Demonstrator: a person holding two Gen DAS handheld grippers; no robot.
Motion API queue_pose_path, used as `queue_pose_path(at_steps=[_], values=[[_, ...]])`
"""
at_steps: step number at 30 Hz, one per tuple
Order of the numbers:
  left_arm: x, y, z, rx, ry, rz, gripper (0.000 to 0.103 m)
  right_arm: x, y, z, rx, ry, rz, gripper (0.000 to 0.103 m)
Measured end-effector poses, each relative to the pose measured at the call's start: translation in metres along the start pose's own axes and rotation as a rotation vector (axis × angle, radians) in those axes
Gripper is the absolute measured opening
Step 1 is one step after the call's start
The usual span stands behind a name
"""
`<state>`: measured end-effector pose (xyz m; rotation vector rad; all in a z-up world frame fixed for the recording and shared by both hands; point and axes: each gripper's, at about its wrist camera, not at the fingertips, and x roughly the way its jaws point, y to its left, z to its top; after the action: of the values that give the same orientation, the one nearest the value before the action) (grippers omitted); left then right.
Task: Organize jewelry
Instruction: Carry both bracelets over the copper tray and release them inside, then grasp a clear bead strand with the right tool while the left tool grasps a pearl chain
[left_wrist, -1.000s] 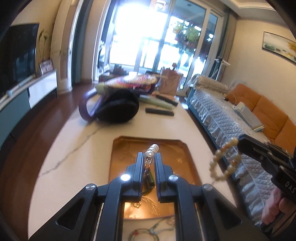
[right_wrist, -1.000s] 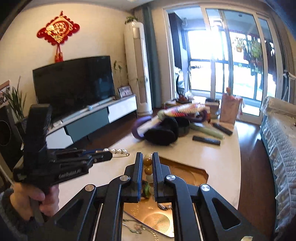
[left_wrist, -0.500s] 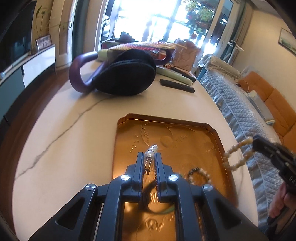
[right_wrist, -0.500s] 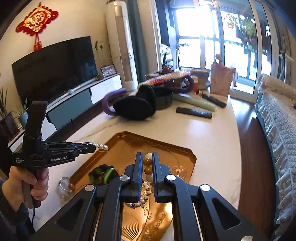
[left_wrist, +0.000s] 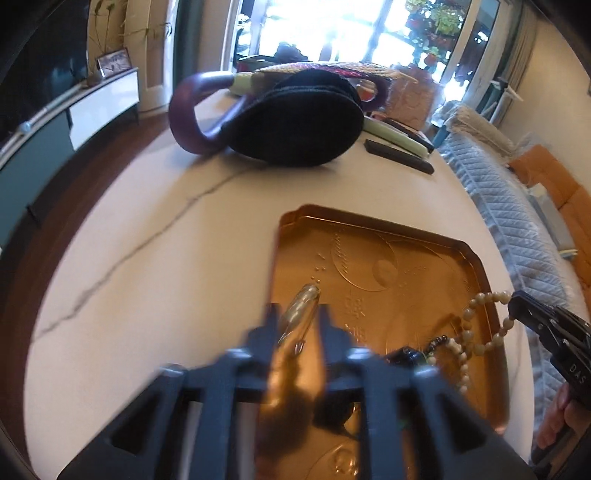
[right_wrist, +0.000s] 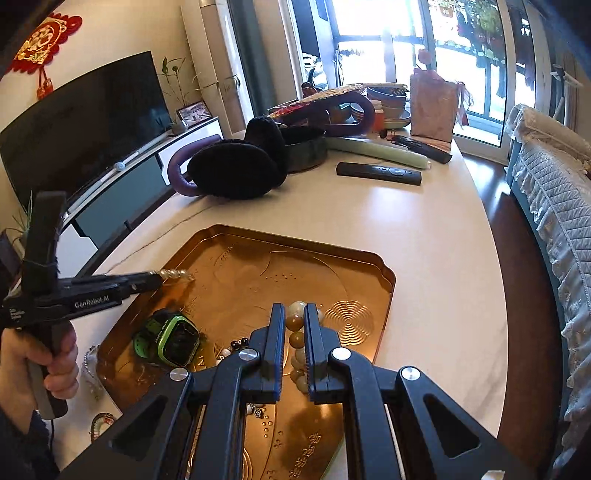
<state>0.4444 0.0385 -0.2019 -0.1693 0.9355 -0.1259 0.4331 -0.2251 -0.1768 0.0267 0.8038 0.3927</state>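
Note:
A gold tray (right_wrist: 384, 271) (left_wrist: 373, 225) lies on the pale table. My left gripper (left_wrist: 299, 311) hangs over the tray's left part; its jaws are opening, and a short pearl piece (left_wrist: 308, 295) (right_wrist: 175, 275) lies loose between them. The view is blurred. My right gripper (right_wrist: 294, 314) is shut on a bracelet of beige and brown beads (right_wrist: 296, 339) (left_wrist: 484, 321), low over the tray's right half. On the tray lie a green watch (right_wrist: 168, 338) and a dark-and-white bead string (right_wrist: 232, 347).
Black earmuffs with a purple band (right_wrist: 236, 173), a remote (right_wrist: 378, 172), a pale green tube (right_wrist: 376, 151) and a pink bag (right_wrist: 434, 107) crowd the far end. Small bracelets (right_wrist: 88, 365) lie left of the tray. A quilted sofa (right_wrist: 546, 206) runs along the right.
Both grippers have come down from mid-air to just above the tray. The left jaws, shut on the pearl piece before, now stand apart around it.

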Motion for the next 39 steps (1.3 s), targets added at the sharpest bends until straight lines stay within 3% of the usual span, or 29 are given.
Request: queue_pose_path(at_steps=[1,2,4,5,11,13,16,18,23,24,26,27,28,30,36,39], values=[[-0.008,-0.001,0.000,-0.003,-0.029,0.020,0.083,-0.001,-0.002,-0.001,0.014,0.002,0.015,0.012],[-0.015,-0.001,0.000,-0.008,-0.054,0.028,0.091,-0.002,-0.005,-0.002,0.031,0.006,0.022,0.017],[-0.031,-0.006,0.000,0.004,-0.077,0.019,0.093,-0.006,-0.008,-0.002,0.049,-0.005,0.015,0.063],[-0.039,-0.009,-0.001,0.017,-0.073,0.027,0.093,-0.011,-0.009,-0.003,0.052,-0.018,0.014,0.069],[-0.121,-0.023,-0.013,0.066,-0.136,0.000,0.093,-0.054,-0.003,0.000,0.119,-0.051,0.034,0.072],[-0.156,-0.031,-0.025,0.121,-0.179,0.007,0.093,-0.085,0.008,-0.001,0.120,-0.102,0.064,0.074],[-0.194,-0.038,-0.051,0.220,-0.240,0.085,0.098,-0.126,0.034,-0.008,0.022,-0.161,0.045,0.088],[-0.207,-0.040,-0.071,0.258,-0.247,0.088,0.098,-0.146,0.046,-0.021,-0.045,-0.190,0.039,0.090],[-0.199,-0.039,-0.110,0.287,-0.218,0.065,0.098,-0.152,0.053,-0.059,-0.101,-0.143,0.080,0.090],[-0.192,-0.038,-0.117,0.300,-0.211,0.057,0.097,-0.146,0.055,-0.068,-0.119,-0.115,0.088,0.086],[-0.174,-0.033,-0.125,0.301,-0.151,0.031,0.077,-0.129,0.059,-0.080,-0.148,-0.045,0.088,0.058],[-0.161,-0.028,-0.128,0.291,-0.086,0.009,0.051,-0.123,0.059,-0.084,-0.150,-0.016,0.092,0.028],[-0.151,-0.022,-0.130,0.270,-0.024,-0.013,0.030,-0.116,0.060,-0.088,-0.153,0.019,0.108,0.010],[-0.140,-0.010,-0.135,0.240,0.035,-0.049,0.025,-0.109,0.064,-0.096,-0.170,0.052,0.123,0.010],[-0.120,0.005,-0.139,0.333,0.068,0.053,0.025,-0.085,0.072,-0.107,-0.208,0.114,0.132,0.014],[-0.104,0.011,-0.134,0.357,0.101,0.055,0.026,-0.075,0.077,-0.107,-0.211,0.135,0.150,0.015]])
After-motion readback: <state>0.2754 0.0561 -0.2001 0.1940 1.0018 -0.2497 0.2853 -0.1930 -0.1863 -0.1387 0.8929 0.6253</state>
